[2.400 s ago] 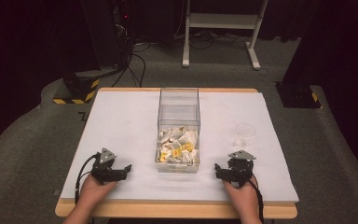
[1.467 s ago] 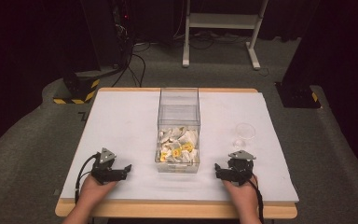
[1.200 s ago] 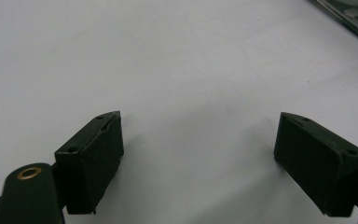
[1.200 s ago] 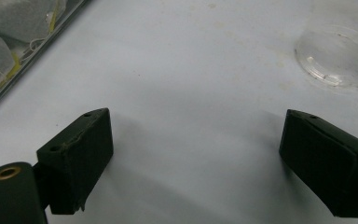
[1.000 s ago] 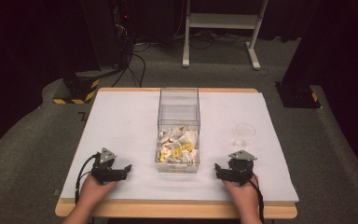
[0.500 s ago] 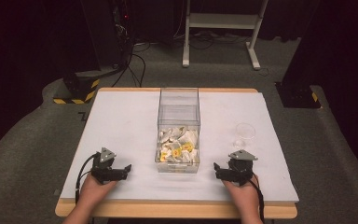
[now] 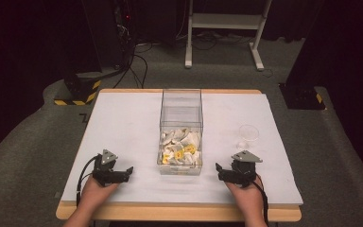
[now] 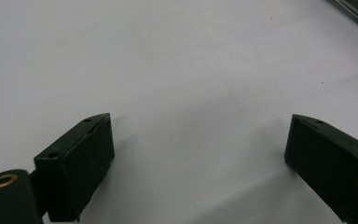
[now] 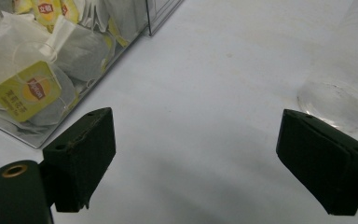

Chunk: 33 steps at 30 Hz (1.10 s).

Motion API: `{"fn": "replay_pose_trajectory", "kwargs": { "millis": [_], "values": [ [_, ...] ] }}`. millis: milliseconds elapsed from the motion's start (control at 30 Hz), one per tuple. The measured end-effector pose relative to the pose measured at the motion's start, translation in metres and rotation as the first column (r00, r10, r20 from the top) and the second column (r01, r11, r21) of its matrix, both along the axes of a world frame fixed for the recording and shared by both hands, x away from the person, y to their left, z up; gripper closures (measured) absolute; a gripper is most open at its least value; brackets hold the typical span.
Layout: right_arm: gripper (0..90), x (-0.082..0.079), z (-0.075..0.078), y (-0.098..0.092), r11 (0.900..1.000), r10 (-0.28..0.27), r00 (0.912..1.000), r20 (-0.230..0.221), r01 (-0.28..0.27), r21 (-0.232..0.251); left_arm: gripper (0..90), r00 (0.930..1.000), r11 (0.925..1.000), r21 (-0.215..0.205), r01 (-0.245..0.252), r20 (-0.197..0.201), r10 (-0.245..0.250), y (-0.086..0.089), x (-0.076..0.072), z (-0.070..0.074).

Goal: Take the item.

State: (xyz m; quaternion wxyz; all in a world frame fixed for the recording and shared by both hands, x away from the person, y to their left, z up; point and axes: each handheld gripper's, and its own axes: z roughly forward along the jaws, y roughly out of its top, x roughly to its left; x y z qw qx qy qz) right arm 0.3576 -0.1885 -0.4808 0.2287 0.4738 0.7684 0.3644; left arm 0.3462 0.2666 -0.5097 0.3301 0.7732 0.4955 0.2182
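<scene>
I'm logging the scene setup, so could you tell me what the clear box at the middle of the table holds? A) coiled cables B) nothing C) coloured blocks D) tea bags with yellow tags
D: the clear box holds white tea bags with yellow tags.

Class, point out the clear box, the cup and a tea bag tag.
clear box (image 7: 181, 101), high view, far wall.
cup (image 7: 248, 134), high view, rim.
tea bag tag (image 9: 27, 92), right gripper view, yellow face.
</scene>
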Motion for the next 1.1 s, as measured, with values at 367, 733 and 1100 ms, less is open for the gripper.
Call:
{"fn": "replay_pose_trajectory", "kwargs": {
  "millis": [367, 733, 1100],
  "values": [
    [12.6, -0.003, 0.007, 0.001, 1.000, 0.013, 0.9994, 0.033, -0.014, 0.011, 8.5, 1.0000, 1.0000, 0.003, 0.001, -0.001, -0.001, 0.000, 0.000, 0.000],
    [13.4, -0.008, 0.018, 0.004, 0.999, 0.034, 0.9968, 0.073, -0.036, 0.029, 8.5, 1.0000, 1.0000, 0.003, 0.001, -0.001, -0.001, 0.000, 0.000, 0.000],
    [13.7, -0.011, 0.027, 0.009, 0.998, 0.049, 0.9938, 0.100, -0.053, 0.037, 8.6, 1.0000, 1.0000, 0.005, 0.003, 0.000, -0.003, 0.000, 0.000, 0.000]
  ]
}}
